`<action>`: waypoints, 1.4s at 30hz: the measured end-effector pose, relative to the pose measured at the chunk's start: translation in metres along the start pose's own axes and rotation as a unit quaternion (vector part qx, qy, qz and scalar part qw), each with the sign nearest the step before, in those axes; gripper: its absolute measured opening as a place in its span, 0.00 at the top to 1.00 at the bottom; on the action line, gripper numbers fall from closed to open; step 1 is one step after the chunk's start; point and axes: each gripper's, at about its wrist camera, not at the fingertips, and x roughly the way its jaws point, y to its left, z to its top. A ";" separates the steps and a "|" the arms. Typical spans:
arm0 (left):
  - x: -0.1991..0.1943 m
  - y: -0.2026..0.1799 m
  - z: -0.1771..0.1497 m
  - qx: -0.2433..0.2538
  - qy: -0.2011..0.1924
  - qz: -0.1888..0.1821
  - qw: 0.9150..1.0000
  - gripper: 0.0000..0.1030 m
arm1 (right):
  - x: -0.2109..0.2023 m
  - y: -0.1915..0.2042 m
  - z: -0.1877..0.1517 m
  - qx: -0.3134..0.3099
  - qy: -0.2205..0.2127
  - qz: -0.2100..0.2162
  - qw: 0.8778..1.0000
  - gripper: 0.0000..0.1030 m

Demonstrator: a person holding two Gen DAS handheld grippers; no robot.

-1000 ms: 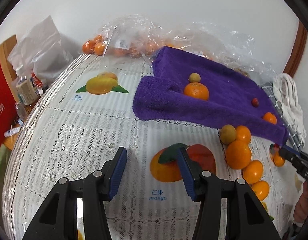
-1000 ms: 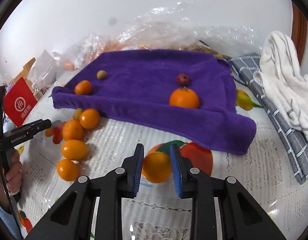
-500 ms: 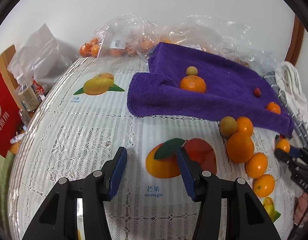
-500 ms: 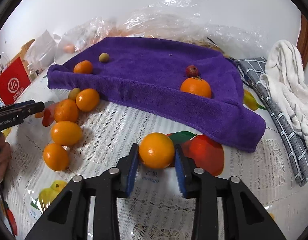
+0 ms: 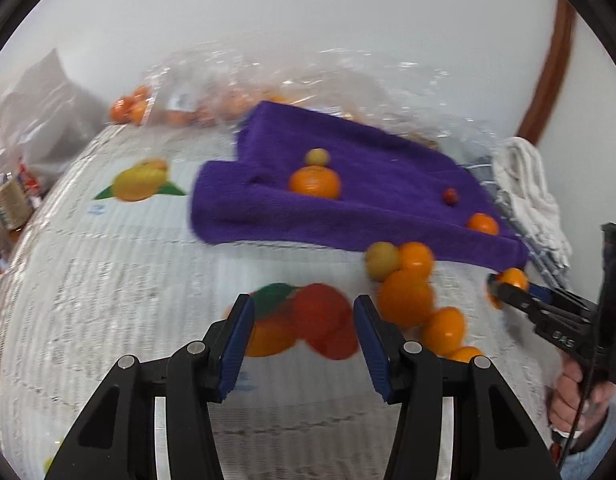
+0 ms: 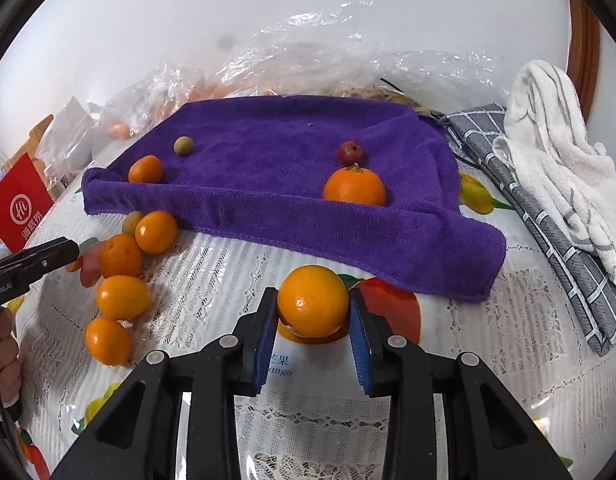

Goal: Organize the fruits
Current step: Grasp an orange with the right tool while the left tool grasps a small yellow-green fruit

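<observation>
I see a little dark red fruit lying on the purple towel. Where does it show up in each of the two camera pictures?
Left wrist view: the small red fruit sits right of centre on the purple towel, up-left of an orange.
Right wrist view: the small red fruit sits just above centre, directly behind that orange.
Shared landmark: the purple towel.

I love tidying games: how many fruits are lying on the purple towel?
4: a small orange and a greenish fruit on the left of the towel, a red fruit and a big orange on its right. None seems hidden.
</observation>
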 end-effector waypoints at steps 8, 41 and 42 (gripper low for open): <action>-0.008 -0.035 0.024 -0.001 0.002 -0.070 0.998 0.58 | -0.007 -0.001 -0.002 0.008 -0.012 0.003 1.000 0.67; 0.050 -0.019 0.035 -0.062 0.046 -0.075 0.994 0.79 | -0.001 -0.003 -0.002 0.012 -0.001 0.008 1.000 0.67; 0.051 -0.020 0.034 -0.056 0.047 -0.074 0.995 0.78 | -0.001 -0.002 -0.002 0.011 -0.001 0.009 1.000 0.67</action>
